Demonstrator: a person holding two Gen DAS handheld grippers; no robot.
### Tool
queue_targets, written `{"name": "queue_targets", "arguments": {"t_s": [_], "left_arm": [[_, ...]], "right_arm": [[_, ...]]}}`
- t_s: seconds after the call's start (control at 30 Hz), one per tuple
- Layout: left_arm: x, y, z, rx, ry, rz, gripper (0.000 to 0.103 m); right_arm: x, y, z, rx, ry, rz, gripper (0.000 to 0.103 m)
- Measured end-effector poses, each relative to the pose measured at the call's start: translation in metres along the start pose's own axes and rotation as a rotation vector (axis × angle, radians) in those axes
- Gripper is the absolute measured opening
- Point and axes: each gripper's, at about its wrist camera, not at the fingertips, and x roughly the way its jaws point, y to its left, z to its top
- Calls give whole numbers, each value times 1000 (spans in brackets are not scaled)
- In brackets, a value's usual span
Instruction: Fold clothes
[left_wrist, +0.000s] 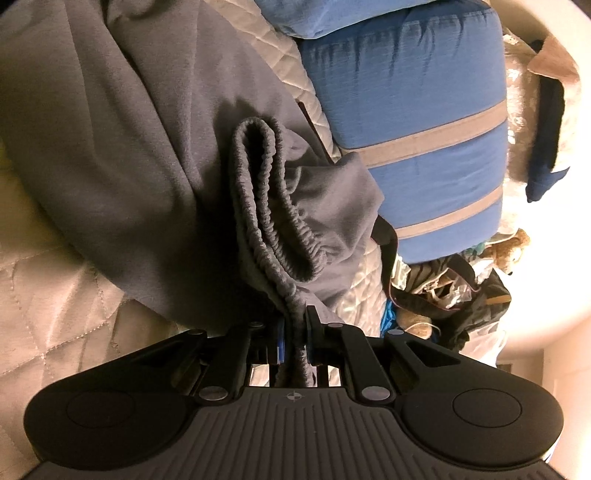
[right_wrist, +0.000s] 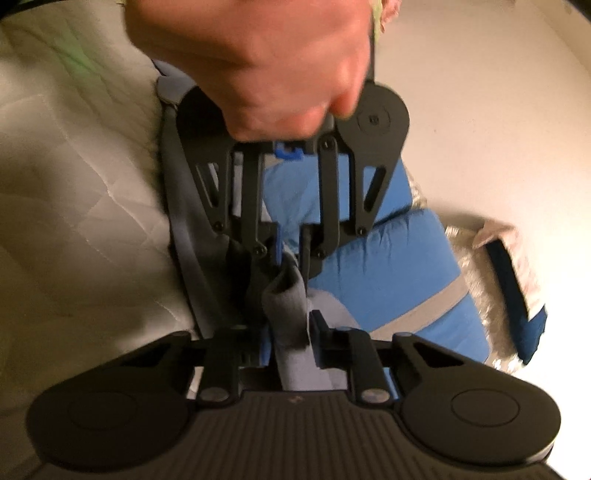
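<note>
In the left wrist view a cream quilted bedspread (left_wrist: 55, 295) fills the left edge, and grey sweatpants (left_wrist: 147, 147) lie spread across it. Their gathered elastic waistband (left_wrist: 266, 192) folds in a loop down the middle and runs into the left gripper (left_wrist: 293, 332), whose fingers (left_wrist: 314, 321) are pressed together on the band. Right of the sweatpants sits a blue pillow (left_wrist: 406, 129) with grey stripes, and past it a heap of clutter with a stuffed toy (left_wrist: 509, 247) at the bedside.

In the right wrist view the bedspread (right_wrist: 74, 221) again takes the left side. At centre the right gripper (right_wrist: 295, 332) pinches a bunched fold of the grey sweatpants (right_wrist: 288, 306) between its fingers (right_wrist: 317, 325). Directly ahead the left gripper (right_wrist: 291, 258) faces it, close by and clamped on the same cloth, with the person's left hand (right_wrist: 277, 62) wrapped round its body. The blue pillow (right_wrist: 388, 277) lies to the right, behind both
</note>
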Motion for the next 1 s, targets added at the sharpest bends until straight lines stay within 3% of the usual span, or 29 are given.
{"name": "queue_targets", "arguments": {"t_s": [0.23, 0.3, 0.33, 0.4, 0.47, 0.57, 1.0], "left_arm": [[1, 0, -2, 8, 9, 3, 9], [1, 1, -1, 4, 10, 2, 10], [1, 1, -1, 4, 11, 5, 10], [2, 1, 0, 3, 13, 9, 13], [2, 0, -1, 6, 16, 5, 26], [1, -3, -1, 23, 9, 2, 31], [-4, -7, -4, 81, -45, 65, 31]], "right_arm": [[-5, 3, 1, -17, -24, 18, 37], [-6, 0, 2, 4, -22, 31, 25], [-8, -2, 3, 16, -19, 41, 13], [-12, -6, 5, 39, -13, 59, 12], [-16, -10, 6, 54, -11, 72, 10], [-22, -20, 8, 67, -13, 85, 9], [-53, -36, 5, 131, 9, 106, 8]]}}
